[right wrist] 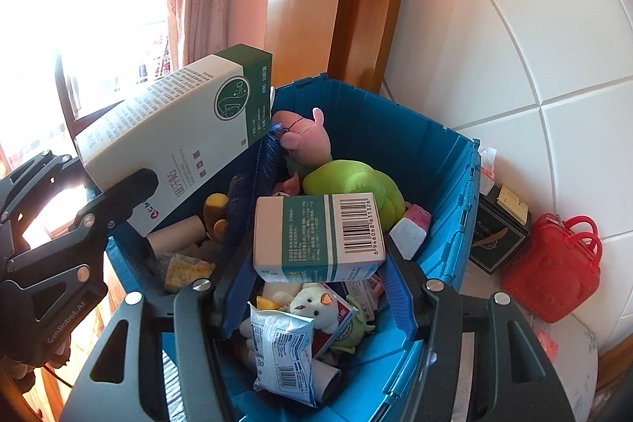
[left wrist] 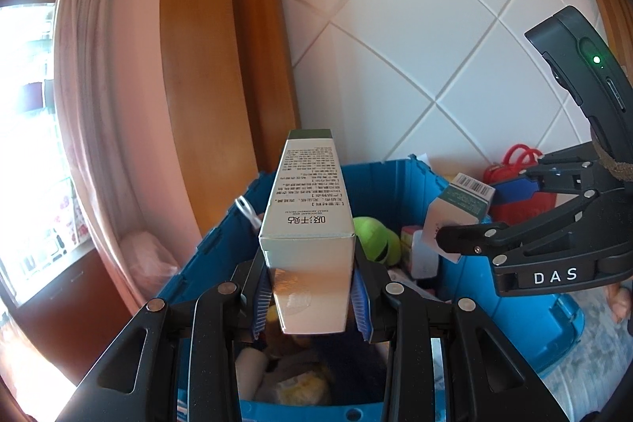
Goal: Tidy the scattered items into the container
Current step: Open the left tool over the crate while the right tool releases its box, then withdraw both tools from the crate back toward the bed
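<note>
Right now the left hand-held gripper (left wrist: 312, 297) is clamping a long white-and-green carton (left wrist: 306, 200) by its near end, holding it over the blue crate (right wrist: 431, 161), while the right hand-held gripper (right wrist: 320, 289) is gripping a shorter barcoded box (right wrist: 320, 236) across its width, also above the crate. Both cartons are looking light, stiff and thin-walled, likely crushing under hard pressure, so flat opposing faces are suiting the pads best. Plush toys (right wrist: 348, 184) and packets are already filling the crate, leaving soft landing spots.
</note>
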A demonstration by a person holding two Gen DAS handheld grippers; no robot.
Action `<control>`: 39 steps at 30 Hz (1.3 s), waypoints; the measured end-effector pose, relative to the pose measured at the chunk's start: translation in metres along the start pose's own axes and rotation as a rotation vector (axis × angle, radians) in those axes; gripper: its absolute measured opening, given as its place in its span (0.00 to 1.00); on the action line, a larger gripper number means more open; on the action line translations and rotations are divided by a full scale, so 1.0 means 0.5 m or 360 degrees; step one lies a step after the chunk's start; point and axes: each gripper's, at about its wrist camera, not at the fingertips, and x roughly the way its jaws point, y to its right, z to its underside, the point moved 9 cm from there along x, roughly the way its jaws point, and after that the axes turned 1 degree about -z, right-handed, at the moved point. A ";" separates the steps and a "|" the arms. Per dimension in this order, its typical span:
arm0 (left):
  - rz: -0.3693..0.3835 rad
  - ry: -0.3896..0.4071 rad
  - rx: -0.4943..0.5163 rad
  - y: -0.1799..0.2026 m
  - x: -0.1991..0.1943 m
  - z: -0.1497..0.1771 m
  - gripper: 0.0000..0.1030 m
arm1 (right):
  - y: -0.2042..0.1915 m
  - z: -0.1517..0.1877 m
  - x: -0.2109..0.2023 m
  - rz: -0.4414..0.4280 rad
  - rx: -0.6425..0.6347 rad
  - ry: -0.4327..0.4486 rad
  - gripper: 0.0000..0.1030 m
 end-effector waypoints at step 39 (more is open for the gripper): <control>0.0021 -0.0065 -0.0081 0.023 0.031 -0.007 0.99 | 0.052 -0.009 0.023 0.0060 0.0064 0.0054 1.00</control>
